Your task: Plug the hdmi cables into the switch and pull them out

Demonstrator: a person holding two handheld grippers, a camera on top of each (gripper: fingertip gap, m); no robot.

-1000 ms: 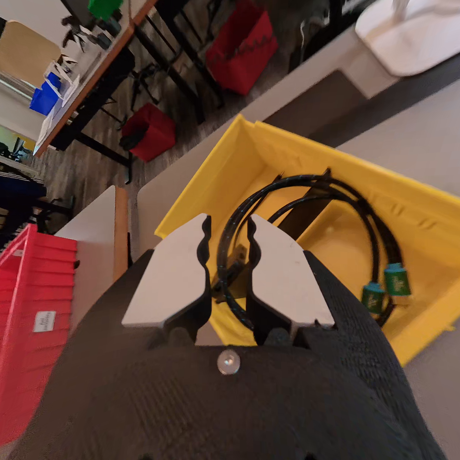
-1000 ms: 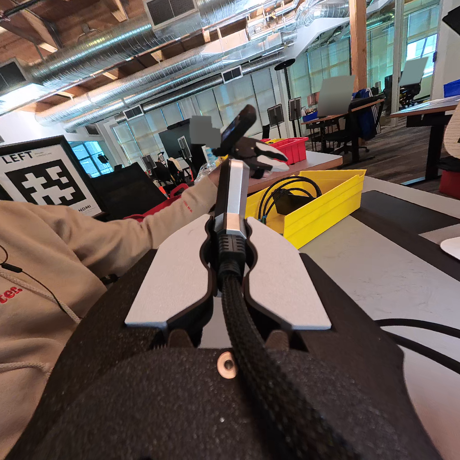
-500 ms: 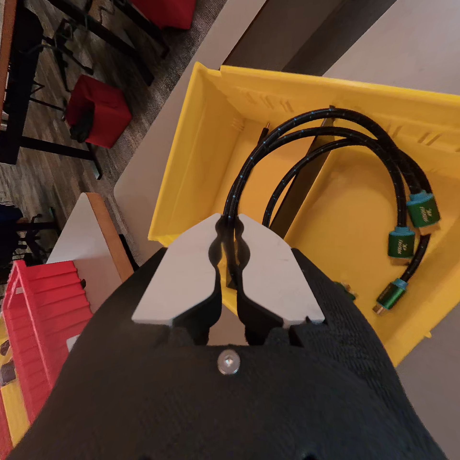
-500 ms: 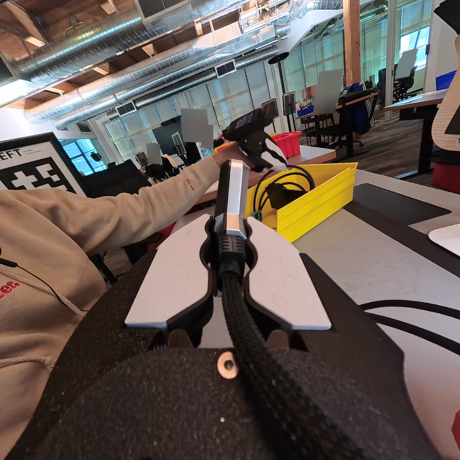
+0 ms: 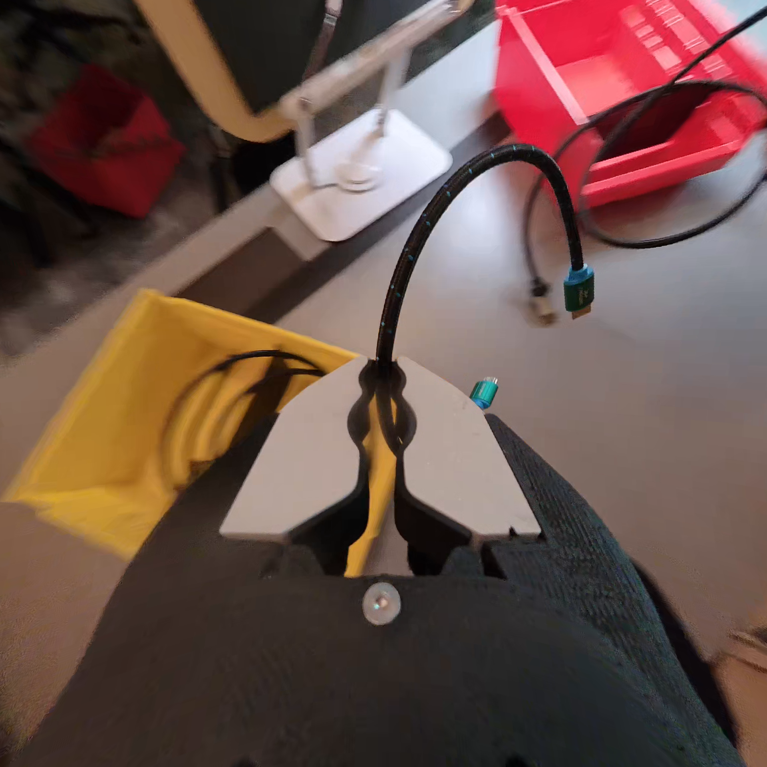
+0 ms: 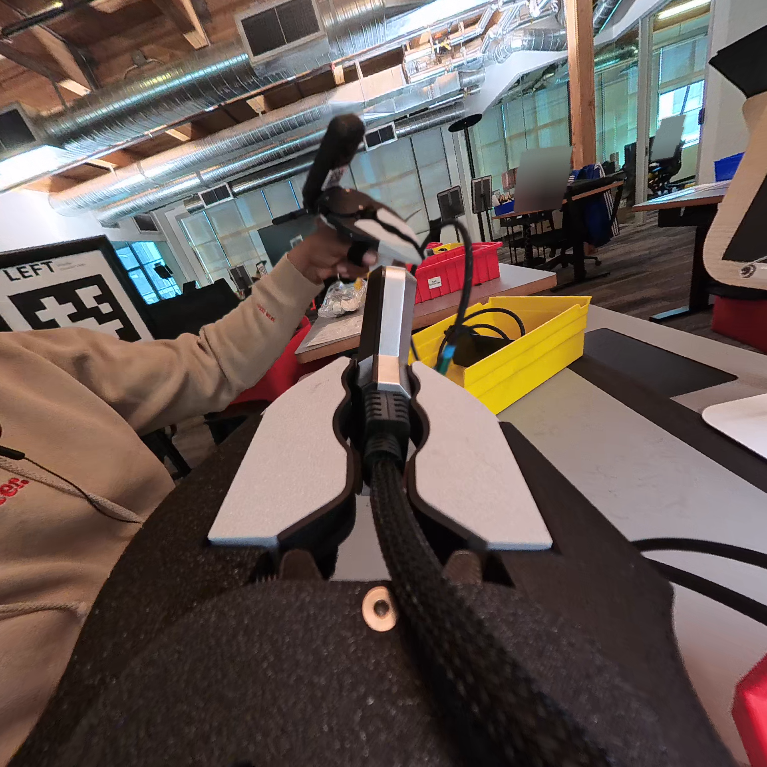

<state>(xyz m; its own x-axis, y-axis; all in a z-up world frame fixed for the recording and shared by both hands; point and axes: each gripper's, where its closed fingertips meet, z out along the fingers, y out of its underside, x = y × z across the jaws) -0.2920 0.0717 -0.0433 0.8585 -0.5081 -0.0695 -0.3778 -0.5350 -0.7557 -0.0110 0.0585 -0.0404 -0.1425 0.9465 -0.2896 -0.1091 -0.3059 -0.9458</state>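
Note:
My left gripper [image 5: 379, 363] is shut on a black braided HDMI cable [image 5: 419, 232] and holds it in the air. The cable arcs up and right to a green plug [image 5: 578, 288] hanging free; its other green plug [image 5: 483, 392] peeks out beside the right finger. More cables [image 5: 232, 369] lie in the yellow bin [image 5: 103, 436] below. My right gripper [image 6: 382, 365] is shut on the silver HDMI switch [image 6: 388, 319], held upright, its thick black cable running back over the gripper. The left gripper [image 6: 417, 255] shows raised in the right wrist view, cable [image 6: 467, 274] dangling over the yellow bin [image 6: 527, 352].
A red bin [image 5: 614, 91] stands on the grey table [image 5: 602, 415] at far right with thin black cables [image 5: 622, 240] looping beside it. A white monitor base [image 5: 361, 182] sits at the table's far edge. A person's beige sleeve [image 6: 124, 373] fills the left of the right wrist view.
My left gripper has closed on one cable in the yellow bin and lifted it up and out, swinging right. My right gripper keeps its hold on the switch, barely moved.

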